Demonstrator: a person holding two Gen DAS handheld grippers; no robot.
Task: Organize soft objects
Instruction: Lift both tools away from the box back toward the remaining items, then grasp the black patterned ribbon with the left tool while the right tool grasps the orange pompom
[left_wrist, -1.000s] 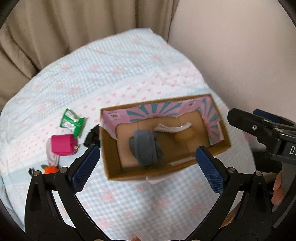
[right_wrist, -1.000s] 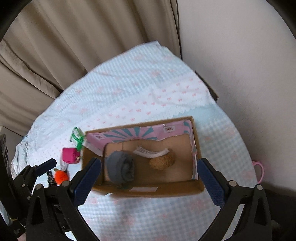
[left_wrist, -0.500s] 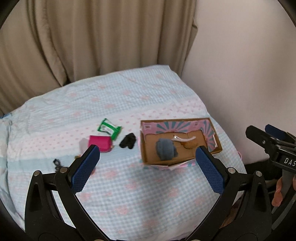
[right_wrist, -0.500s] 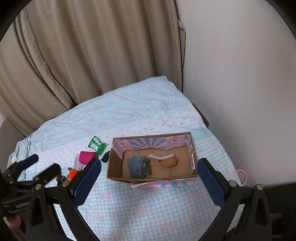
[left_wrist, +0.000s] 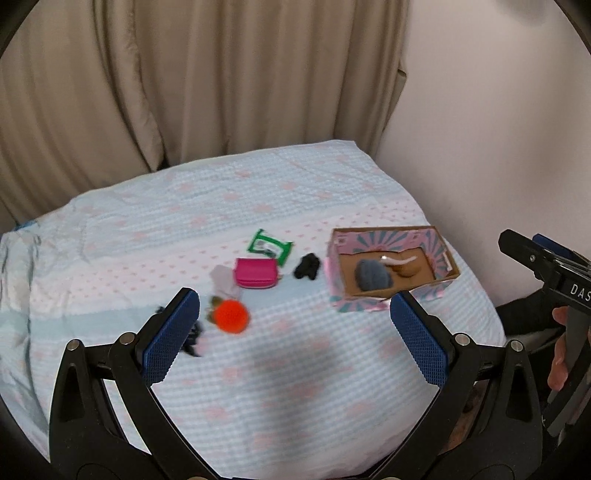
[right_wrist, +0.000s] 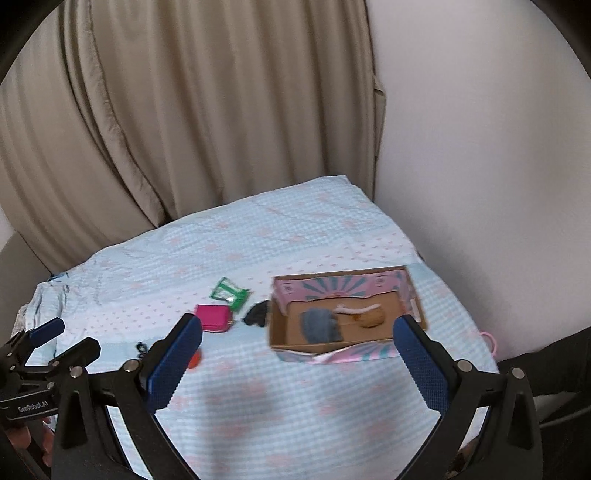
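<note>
A cardboard box (left_wrist: 439, 280) with a pink and teal lining (right_wrist: 343, 286) stands on the bed at the right. In it lie a grey rolled cloth (left_wrist: 373, 275) (right_wrist: 319, 325), a brown soft ball (left_wrist: 408, 268) (right_wrist: 371, 318) and a white strip. Left of the box lie a black cloth (left_wrist: 307, 267) (right_wrist: 256, 314), a pink pouch (left_wrist: 256, 277) (right_wrist: 213, 316), a green packet (left_wrist: 269, 245) (right_wrist: 229, 291), a pale cloth (left_wrist: 223, 282) and an orange pompom (left_wrist: 231, 316). My left gripper (left_wrist: 295, 332) and right gripper (right_wrist: 297, 354) are both open and empty, held high above the bed's near part.
The bed has a light blue checked cover (left_wrist: 221, 206) with pink marks. Beige curtains (left_wrist: 184, 92) hang behind it and a white wall (left_wrist: 498, 110) runs along the right. A small dark item (left_wrist: 194, 334) lies near the pompom. A pink loop (right_wrist: 489, 341) hangs at the bed's right edge.
Both grippers have pulled back and up from just above the box, so the whole bed and the curtains now show. Both stay open. The objects have not moved.
</note>
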